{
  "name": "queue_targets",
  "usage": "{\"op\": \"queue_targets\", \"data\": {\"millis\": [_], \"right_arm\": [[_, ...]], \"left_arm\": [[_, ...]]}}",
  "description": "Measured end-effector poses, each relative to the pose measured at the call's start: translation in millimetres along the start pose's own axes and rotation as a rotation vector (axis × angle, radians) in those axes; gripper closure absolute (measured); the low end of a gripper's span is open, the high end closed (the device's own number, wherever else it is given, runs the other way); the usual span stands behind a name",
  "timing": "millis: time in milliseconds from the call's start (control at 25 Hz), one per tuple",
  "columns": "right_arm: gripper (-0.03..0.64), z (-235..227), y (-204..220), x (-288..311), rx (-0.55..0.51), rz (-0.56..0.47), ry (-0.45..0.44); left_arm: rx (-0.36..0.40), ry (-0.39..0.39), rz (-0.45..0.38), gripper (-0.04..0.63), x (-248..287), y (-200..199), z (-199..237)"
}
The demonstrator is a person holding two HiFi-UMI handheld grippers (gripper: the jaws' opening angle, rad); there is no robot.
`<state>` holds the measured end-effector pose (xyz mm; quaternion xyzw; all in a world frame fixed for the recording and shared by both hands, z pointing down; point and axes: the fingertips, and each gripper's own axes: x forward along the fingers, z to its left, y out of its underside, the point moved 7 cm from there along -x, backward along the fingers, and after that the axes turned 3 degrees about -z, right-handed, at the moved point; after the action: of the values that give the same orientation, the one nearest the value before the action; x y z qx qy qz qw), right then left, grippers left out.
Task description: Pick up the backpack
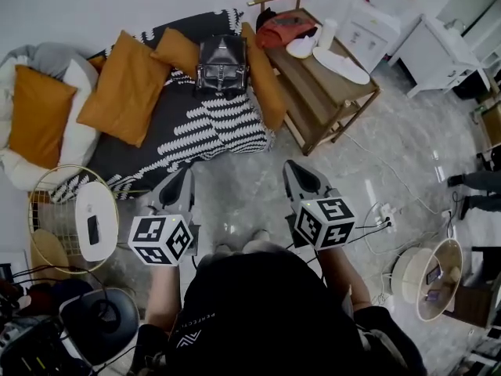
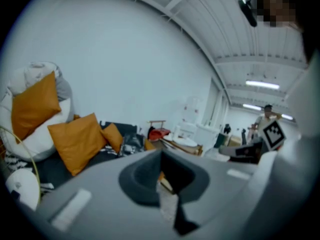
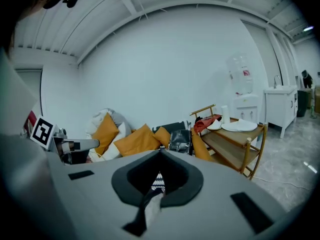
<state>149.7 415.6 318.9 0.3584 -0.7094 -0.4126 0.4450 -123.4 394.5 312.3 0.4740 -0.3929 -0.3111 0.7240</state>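
The black backpack [image 1: 221,65] stands upright on a dark sofa [image 1: 168,143] with a black-and-white patterned throw, between orange cushions [image 1: 125,88]. Both grippers hover over the floor in front of the sofa, well short of the backpack. My left gripper [image 1: 186,172] is shut and empty. A little to its right, my right gripper [image 1: 290,166] is also shut with nothing in it. In the left gripper view the backpack [image 2: 131,143] shows small beyond the closed jaws of the left gripper [image 2: 161,153]. From the right gripper [image 3: 161,152], the backpack [image 3: 180,140] lies straight ahead.
A wooden rack [image 1: 333,92] with a red bag [image 1: 286,28] and white items stands right of the sofa. A white cabinet [image 1: 442,49] is at the far right. A wire side table [image 1: 74,210] is at my left. Cables and a power strip [image 1: 385,214] lie on the floor; a person's feet [image 1: 470,185] stand at right.
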Motion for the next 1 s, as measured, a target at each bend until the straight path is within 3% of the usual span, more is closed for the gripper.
{"op": "queue_targets", "data": {"millis": [480,1000], "right_arm": [[0.621,-21.5,-1.8,5.9,-0.025,0.014,-0.078],[0.621,-22.1,3.5,33.8,0.013,0.042,-0.06]], "left_arm": [[-0.01,-0.045,0.037,0.589,15.5,9.7,-35.0],[-0.016,-0.022,0.064,0.589,45.3,6.7,-12.6]]}}
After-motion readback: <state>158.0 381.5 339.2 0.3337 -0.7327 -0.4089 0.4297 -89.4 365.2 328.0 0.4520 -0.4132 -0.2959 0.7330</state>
